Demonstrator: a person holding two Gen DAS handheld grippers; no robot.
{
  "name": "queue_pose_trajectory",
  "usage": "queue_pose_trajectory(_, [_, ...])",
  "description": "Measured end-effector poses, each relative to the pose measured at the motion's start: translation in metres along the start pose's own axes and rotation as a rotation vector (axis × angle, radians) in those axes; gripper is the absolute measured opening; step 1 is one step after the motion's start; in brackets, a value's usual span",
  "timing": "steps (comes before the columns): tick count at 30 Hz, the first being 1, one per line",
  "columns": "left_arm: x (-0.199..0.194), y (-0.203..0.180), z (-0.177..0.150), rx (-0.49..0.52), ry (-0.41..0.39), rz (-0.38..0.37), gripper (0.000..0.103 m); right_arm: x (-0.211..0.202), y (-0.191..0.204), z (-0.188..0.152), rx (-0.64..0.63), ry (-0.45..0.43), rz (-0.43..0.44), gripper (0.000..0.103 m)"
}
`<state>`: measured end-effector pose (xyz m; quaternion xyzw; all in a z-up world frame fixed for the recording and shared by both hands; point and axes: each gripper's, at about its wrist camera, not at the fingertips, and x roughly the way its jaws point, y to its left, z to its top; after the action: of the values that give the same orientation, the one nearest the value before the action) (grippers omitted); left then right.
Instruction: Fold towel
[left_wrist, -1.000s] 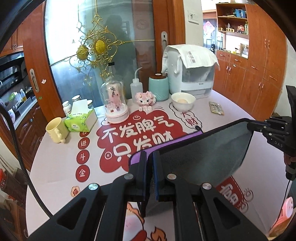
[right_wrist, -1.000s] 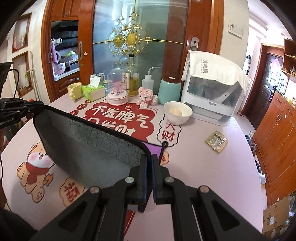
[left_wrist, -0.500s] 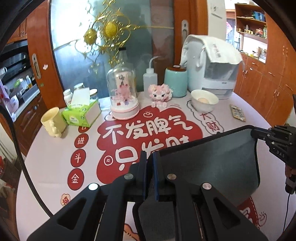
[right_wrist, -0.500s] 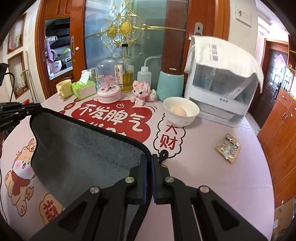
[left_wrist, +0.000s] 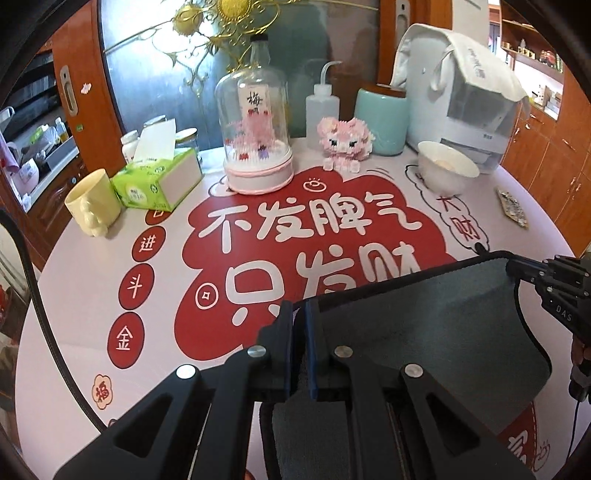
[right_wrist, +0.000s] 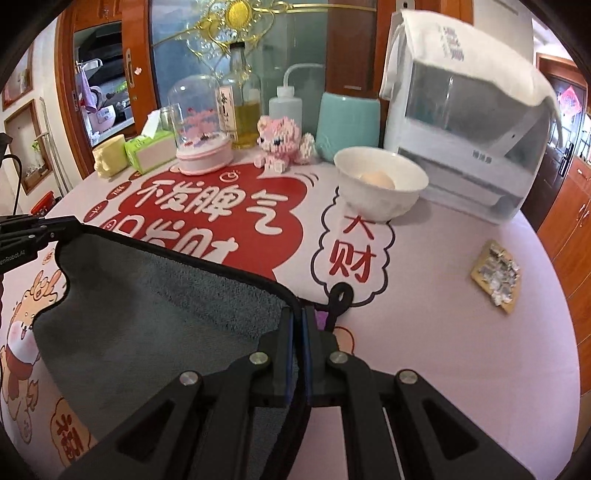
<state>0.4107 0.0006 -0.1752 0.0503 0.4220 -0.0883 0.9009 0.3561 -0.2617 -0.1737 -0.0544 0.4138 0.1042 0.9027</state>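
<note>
A dark grey towel (left_wrist: 424, 325) with black edging is stretched between my two grippers, low over the printed tablecloth. My left gripper (left_wrist: 300, 308) is shut on its left corner. My right gripper (right_wrist: 297, 314) is shut on its right corner, where a black hanging loop (right_wrist: 340, 295) sticks out. The towel (right_wrist: 147, 317) sags between them in the right wrist view. The right gripper shows at the right edge of the left wrist view (left_wrist: 517, 266); the left gripper shows at the left edge of the right wrist view (right_wrist: 70, 223).
At the table's far side stand a yellow mug (left_wrist: 94, 206), a green tissue box (left_wrist: 157, 181), a glass dome (left_wrist: 256, 136), a pink block toy (left_wrist: 343, 142), a teal canister (left_wrist: 382, 123), a white bowl with an egg (right_wrist: 380, 188) and a white appliance (right_wrist: 469, 147). A foil packet (right_wrist: 496, 275) lies right.
Both grippers have moved forward and down toward the far side of the table, carrying the towel's held edge with them. The towel now hangs lower and covers more of the cloth.
</note>
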Motion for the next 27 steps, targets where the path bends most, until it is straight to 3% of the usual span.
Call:
queue_pose_trajectory(8, [0.015,-0.001,-0.002,-0.008,0.044,0.024,0.011,0.015,-0.003,-0.001,0.036,0.052,0.036,0.007])
queue_pose_trajectory(9, [0.016,-0.001,-0.002,-0.013,0.047,0.034,0.017,0.015,-0.004,-0.001,0.046,0.058,0.041,0.009])
queue_pose_trajectory(11, [0.014,0.0,-0.003,-0.022,0.048,0.043,0.025,0.014,-0.003,0.0,0.052,0.06,0.047,0.024])
queue_pose_trajectory(13, [0.01,0.001,-0.004,-0.027,0.045,0.048,0.042,0.013,-0.003,0.0,0.05,0.06,0.044,0.038])
queue_pose_trajectory(16, [-0.003,0.002,-0.007,-0.023,0.023,0.049,0.06,0.005,0.0,0.0,0.049,0.048,0.045,0.046])
queue_pose_trajectory(27, [-0.067,0.001,-0.036,-0.047,-0.01,0.052,0.072,-0.053,0.02,-0.02,0.065,0.021,0.0,0.056])
